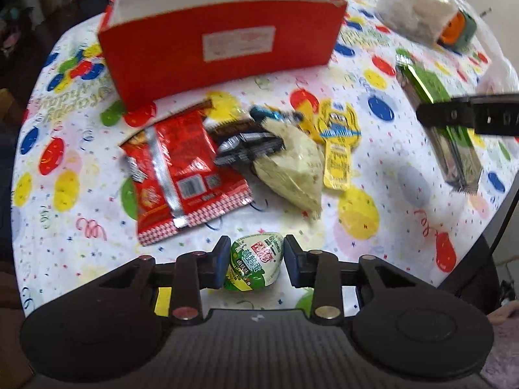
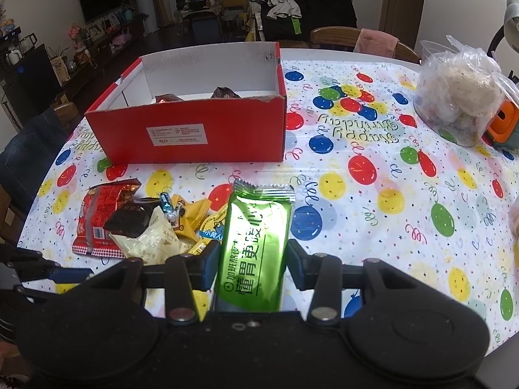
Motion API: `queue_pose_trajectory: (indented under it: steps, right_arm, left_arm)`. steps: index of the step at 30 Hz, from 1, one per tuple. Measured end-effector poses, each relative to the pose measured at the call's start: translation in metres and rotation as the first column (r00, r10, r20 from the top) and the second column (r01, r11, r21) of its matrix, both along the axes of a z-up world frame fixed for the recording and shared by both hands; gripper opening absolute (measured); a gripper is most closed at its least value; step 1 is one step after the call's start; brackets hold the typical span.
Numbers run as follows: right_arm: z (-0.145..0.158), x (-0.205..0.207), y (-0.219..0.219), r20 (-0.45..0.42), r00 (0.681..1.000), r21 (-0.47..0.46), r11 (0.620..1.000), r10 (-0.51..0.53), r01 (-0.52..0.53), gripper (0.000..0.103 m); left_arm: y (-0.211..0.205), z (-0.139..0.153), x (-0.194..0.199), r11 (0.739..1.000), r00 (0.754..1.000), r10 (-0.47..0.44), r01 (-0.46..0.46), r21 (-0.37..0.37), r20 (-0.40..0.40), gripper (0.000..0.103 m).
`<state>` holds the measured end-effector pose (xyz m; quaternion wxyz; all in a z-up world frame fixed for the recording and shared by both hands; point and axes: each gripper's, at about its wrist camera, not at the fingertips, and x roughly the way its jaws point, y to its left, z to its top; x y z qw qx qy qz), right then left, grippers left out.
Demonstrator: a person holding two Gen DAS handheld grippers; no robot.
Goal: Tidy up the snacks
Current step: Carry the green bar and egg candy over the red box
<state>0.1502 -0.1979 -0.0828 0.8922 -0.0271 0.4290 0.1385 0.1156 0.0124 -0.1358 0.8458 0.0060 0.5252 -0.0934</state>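
My left gripper [image 1: 256, 250] is shut on a small green-and-white snack packet [image 1: 251, 267], held just above the balloon-print tablecloth [image 1: 373, 214]. My right gripper [image 2: 253, 253] is shut on a long shiny green packet [image 2: 259, 220]; the same green packet [image 1: 451, 149] shows at the right of the left wrist view. Between the grippers and the box lies a pile: a red packet [image 1: 181, 175], a dark packet [image 1: 246, 146], a cream bag [image 1: 292, 168] and yellow packets [image 1: 337, 136]. The open red box [image 2: 194, 129] stands behind the pile, with two dark wrapped snacks inside.
A clear plastic bag of pale lumps [image 2: 460, 97] and an orange-and-teal object [image 2: 506, 123] sit at the table's far right. Chairs [image 2: 356, 39] stand around the table's far and left edges. The tablecloth right of the box [image 2: 373, 178] is bare.
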Motion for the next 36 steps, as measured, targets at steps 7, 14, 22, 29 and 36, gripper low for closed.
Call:
queue_pose_trajectory:
  steps: [7,14,22,29,36]
  right_arm:
    - [0.012,0.006,0.004,0.025,0.999,-0.005,1.0,0.024,-0.024,0.042]
    - [0.034,0.022,0.006,0.075,0.996,0.01,0.999,0.046,-0.047,0.042]
    - [0.064,0.059,0.005,0.126,0.99,0.048,0.996,0.064,-0.071,0.042]
    - [0.085,0.101,0.015,0.161,0.982,0.063,0.992,0.098,-0.109,0.042]
    - [0.091,0.144,0.033,0.161,0.975,0.041,0.986,0.151,-0.159,0.042]
  left_arm:
    - [0.01,0.028,0.011,0.998,0.997,0.061,-0.06,-0.026,0.052,0.034]
    - [0.019,0.068,0.029,0.992,0.984,0.118,-0.112,-0.058,0.131,0.034]
    - [0.032,0.106,0.063,0.983,0.966,0.181,-0.169,-0.076,0.187,0.034]
    - [0.039,0.125,0.103,0.975,0.953,0.221,-0.212,-0.064,0.209,0.034]
    - [0.045,0.13,0.15,0.966,0.946,0.26,-0.257,-0.041,0.195,0.034]
